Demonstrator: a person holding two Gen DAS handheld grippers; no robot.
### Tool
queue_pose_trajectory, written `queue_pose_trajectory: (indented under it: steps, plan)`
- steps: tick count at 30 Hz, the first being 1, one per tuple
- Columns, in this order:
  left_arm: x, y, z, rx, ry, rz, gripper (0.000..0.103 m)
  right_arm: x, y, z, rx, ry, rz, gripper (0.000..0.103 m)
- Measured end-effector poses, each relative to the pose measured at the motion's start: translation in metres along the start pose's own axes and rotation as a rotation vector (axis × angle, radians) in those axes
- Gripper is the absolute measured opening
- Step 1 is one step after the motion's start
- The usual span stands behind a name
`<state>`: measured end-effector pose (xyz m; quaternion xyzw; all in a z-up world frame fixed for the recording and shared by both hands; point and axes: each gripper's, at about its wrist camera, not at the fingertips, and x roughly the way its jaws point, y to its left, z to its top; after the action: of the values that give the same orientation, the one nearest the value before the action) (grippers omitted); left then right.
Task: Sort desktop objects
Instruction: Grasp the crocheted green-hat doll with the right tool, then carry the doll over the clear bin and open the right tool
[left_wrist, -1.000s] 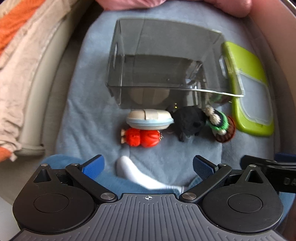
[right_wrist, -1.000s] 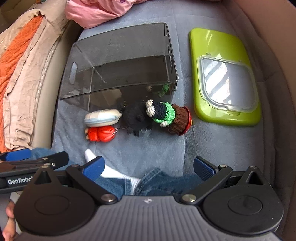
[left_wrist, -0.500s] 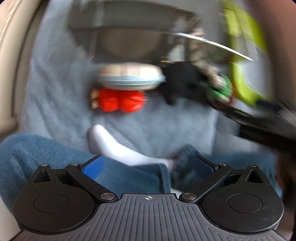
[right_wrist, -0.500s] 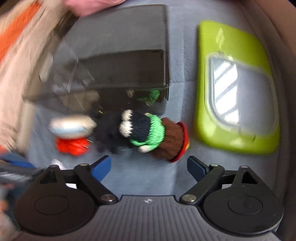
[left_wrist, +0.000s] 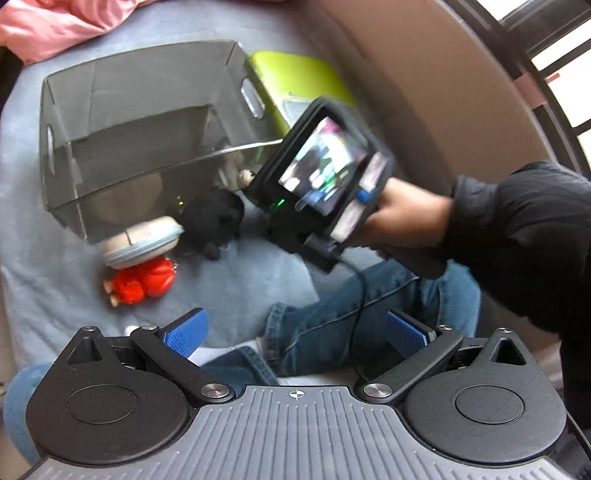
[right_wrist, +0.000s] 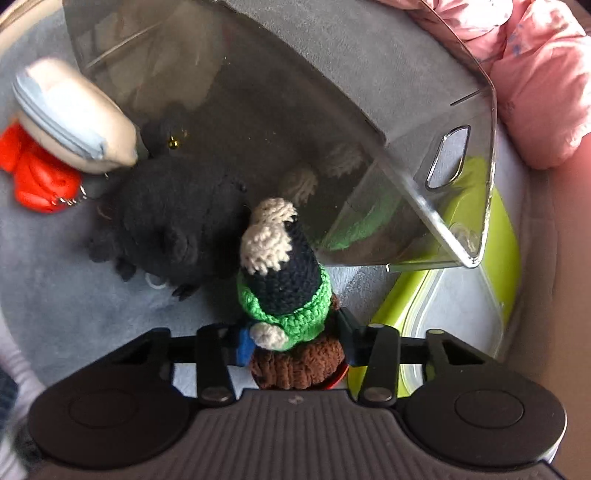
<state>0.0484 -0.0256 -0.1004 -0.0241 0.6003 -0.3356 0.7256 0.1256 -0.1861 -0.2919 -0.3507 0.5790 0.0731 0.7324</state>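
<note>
My right gripper (right_wrist: 295, 345) points down at a crocheted doll (right_wrist: 282, 280) with a navy body, green collar and brown base. Its jaws are closing, with pads pressing on both sides of the doll's lower part. A black plush (right_wrist: 166, 221) lies just left of the doll, then a beige and blue pouch (right_wrist: 70, 114) on top of a red toy (right_wrist: 37, 177). All of them lie in front of a smoky clear bin (right_wrist: 295, 92). In the left wrist view my left gripper (left_wrist: 295, 330) hangs open over a person's jeans (left_wrist: 332, 325), holding nothing.
A lime green lid (right_wrist: 461, 277) lies right of the bin on the grey-blue blanket (left_wrist: 55, 288). Pink cloth (right_wrist: 535, 74) is bunched behind the bin. A hand (left_wrist: 402, 218) in a black sleeve holds the right gripper's body, which hides the doll in the left wrist view.
The right gripper dropped onto the crocheted doll, rolled, and closed its jaws around it. The left gripper swung back up and rolled; the right hand and its device now fill its view.
</note>
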Motion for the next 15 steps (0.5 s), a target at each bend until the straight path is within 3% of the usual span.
queue_pose_trajectory:
  steps: [5,9,11,15]
  plan:
    - [0.001,0.014,-0.012,0.01,-0.065,-0.012,0.103,-0.061,-0.04,0.006,0.107,0.012,0.129,0.037]
    - [0.011,0.028,-0.022,-0.018,-0.084,-0.001,0.103,-0.134,-0.08,0.036,0.218,-0.088,0.19,0.037]
    - [0.019,0.028,-0.027,-0.011,-0.074,0.0,0.103,-0.161,-0.099,0.069,0.301,-0.162,0.254,0.037]
    - [0.028,0.03,-0.037,-0.005,-0.037,-0.076,0.103,-0.143,-0.098,0.127,0.42,-0.201,0.385,0.037]
